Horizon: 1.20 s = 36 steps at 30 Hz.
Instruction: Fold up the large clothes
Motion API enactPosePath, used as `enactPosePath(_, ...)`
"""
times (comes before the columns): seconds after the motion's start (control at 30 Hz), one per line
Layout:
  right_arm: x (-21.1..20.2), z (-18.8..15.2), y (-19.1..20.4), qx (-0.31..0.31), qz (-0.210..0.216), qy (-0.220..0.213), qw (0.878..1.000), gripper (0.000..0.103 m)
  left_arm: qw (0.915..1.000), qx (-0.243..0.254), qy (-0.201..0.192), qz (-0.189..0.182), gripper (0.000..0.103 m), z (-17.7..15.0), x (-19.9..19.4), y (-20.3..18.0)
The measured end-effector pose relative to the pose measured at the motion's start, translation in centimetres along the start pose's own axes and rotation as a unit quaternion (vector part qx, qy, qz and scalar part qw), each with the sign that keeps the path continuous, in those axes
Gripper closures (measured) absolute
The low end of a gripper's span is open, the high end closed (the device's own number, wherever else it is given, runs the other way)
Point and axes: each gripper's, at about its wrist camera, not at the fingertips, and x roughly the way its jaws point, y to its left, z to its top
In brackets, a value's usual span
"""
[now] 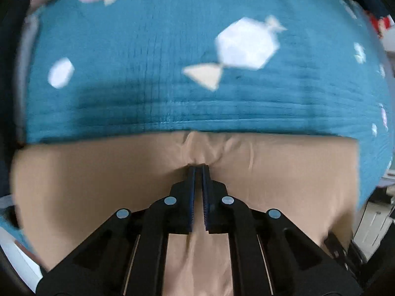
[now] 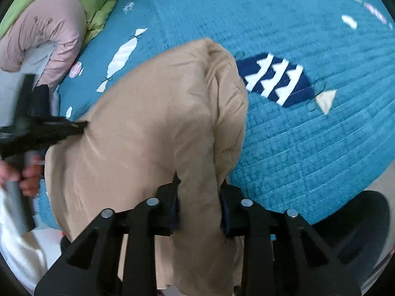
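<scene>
Plainly, the left claw (image 1: 198,166) has its two jaws pressed together on a small pinch of the tan garment (image 1: 98,197), and the cloth puckers into fine wrinkles right at its tips. From that claw's own view the garment spreads out to both sides of it and beneath it, while its far edge lies just beyond the tips, where the teal quilt (image 1: 148,49) of the bed begins. The quilt is printed with white and pink candy shapes, blurred in this view.

The right claw (image 2: 200,182) stands part way spread, with a thick fold of the same tan garment (image 2: 153,113) running between its two fingers (image 2: 174,197). The cloth fills the gap and touches both pads, so this claw pinches the bunched fold rather than standing free of it. Ahead of this claw the garment rises in a rounded hump and then drops onto the quilt (image 2: 308,148); to the claw's left it stretches out flat towards the other claw (image 2: 79,124), whose tip bites the garment's left edge. A hand (image 2: 27,172) grips that other tool's handle at the far left.

Beyond the garment's hump, to the right of it, a dark blue and white striped patch (image 2: 274,81) shows on the quilt. Far ahead and to the left of the right claw lies a pink and green padded jacket (image 2: 54,22), well apart from the tan garment.
</scene>
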Motion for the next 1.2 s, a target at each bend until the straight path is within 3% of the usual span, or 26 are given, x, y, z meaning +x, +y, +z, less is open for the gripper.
enactPosePath(0.17, 1.1, 0.3, 0.5, -0.004, -0.017, 0.009, 1.000, 0.068, 0.9999, 0.003, 0.008, 0.014, 0.097, 0.9, 0.1, -0.2)
enactPosePath(0.27, 1.2, 0.3, 0.3, -0.003, -0.015, 0.020, 1.000, 0.062, 0.9985, 0.007, 0.028, 0.046, 0.096, 0.3, -2.6, -1.4)
enactPosePath(0.37, 1.5, 0.2, -0.7, 0.017, -0.001, 0.022, 1.000, 0.055, 0.9989, 0.028, 0.029, 0.023, 0.096, -2.1, -5.1, -2.4)
enactPosePath(0.43, 1.7, 0.2, -1.3, 0.036, 0.011, 0.021, 0.999, 0.051, 0.9987, 0.018, 0.039, 0.026, 0.096, -3.9, -3.3, -2.0)
enactPosePath(0.5, 1.6, 0.1, -1.3, 0.038, 0.018, 0.022, 0.999, 0.045, 0.9993, 0.009, 0.022, 0.029, 0.097, -4.4, -0.6, -1.2)
enactPosePath(0.57, 1.4, 0.0, -0.9, 0.028, -0.006, 0.019, 0.999, 0.045, 0.9996, -0.009, -0.009, 0.027, 0.097, -4.8, -1.0, -1.1)
enactPosePath(0.67, 1.3, -0.3, -0.4, 0.041, -0.027, 0.018, 0.999, 0.047, 0.9985, -0.002, 0.017, 0.051, 0.096, -6.0, -3.2, -1.9)
enactPosePath(0.73, 1.2, -0.5, -0.3, 0.035, -0.029, 0.016, 0.999, 0.049, 0.9992, 0.002, 0.033, 0.022, 0.096, -7.9, -5.1, -2.0)
enactPosePath(0.8, 1.4, -0.6, -0.4, 0.035, -0.029, 0.017, 0.999, 0.048, 0.9992, 0.017, 0.030, 0.021, 0.095, -9.5, -4.8, -1.9)
enactPosePath(0.87, 1.9, -0.6, -0.5, 0.047, -0.024, 0.023, 0.998, 0.045, 0.9997, -0.005, 0.019, 0.015, 0.096, -10.9, -2.2, -0.7)
enactPosePath(0.93, 1.8, -0.8, -0.3, 0.061, -0.036, 0.018, 0.997, 0.045, 0.9997, -0.025, 0.000, 0.002, 0.096, -11.5, -2.2, -0.1)
enactPosePath(1.03, 1.3, -1.3, 0.0, 0.064, -0.047, 0.013, 0.997, 0.045, 0.9978, -0.052, 0.040, -0.009, 0.095, -12.7, -4.3, 0.1)
enactPosePath(1.1, 1.3, -1.6, -0.2, 0.066, -0.044, 0.013, 0.997, 0.045, 0.9989, -0.023, 0.038, -0.013, 0.095, -13.9, -4.6, -0.5)
enactPosePath(1.13, 1.4, -1.7, -0.3, 0.071, -0.040, 0.014, 0.997, 0.045, 0.9992, 0.000, 0.038, 0.009, 0.095, -14.5, -2.9, -0.6)
enactPosePath(1.2, 1.6, -2.1, -0.7, 0.081, -0.040, 0.024, 0.996, 0.045, 0.9995, 0.007, 0.030, 0.009, 0.095, -14.9, -0.7, -0.3)
